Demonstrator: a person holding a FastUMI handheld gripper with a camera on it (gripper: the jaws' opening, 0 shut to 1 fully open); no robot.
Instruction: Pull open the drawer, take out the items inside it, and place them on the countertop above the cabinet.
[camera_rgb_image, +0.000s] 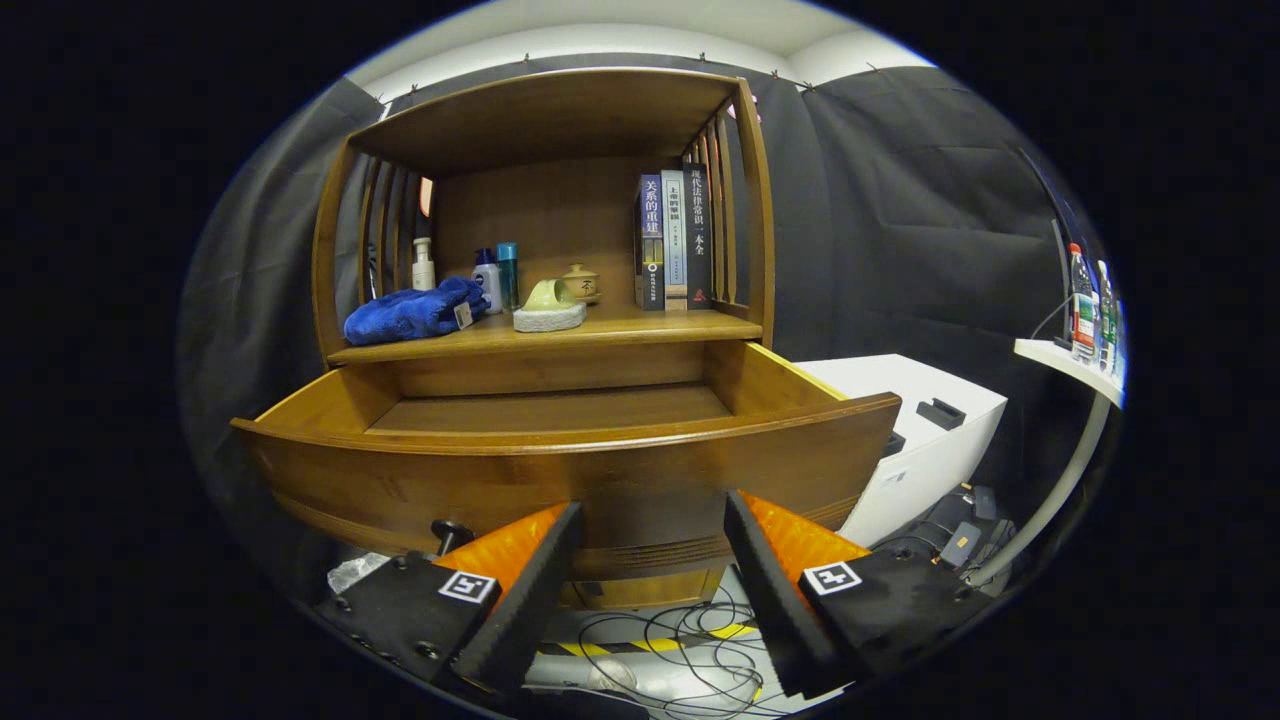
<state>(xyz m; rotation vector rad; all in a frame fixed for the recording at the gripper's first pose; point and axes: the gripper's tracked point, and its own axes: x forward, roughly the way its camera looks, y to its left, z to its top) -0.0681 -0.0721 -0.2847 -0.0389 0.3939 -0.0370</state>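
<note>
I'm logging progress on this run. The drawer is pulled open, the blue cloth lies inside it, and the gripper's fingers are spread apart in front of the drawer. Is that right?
Not quite. In the gripper view the blue cloth lies on the countertop above, beside the bottles, not inside. The drawer is pulled open, and the gripper is open before its front.

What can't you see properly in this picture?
- Front strip of the drawer floor, gripper view: hidden behind the raised drawer front.
- Knob under the drawer front: partly covered by a finger of the open hand-held gripper.
- Bottles on the white side shelf: too small and warped to identify.
- Things behind the blue cloth on the countertop: covered by the cloth.
</note>
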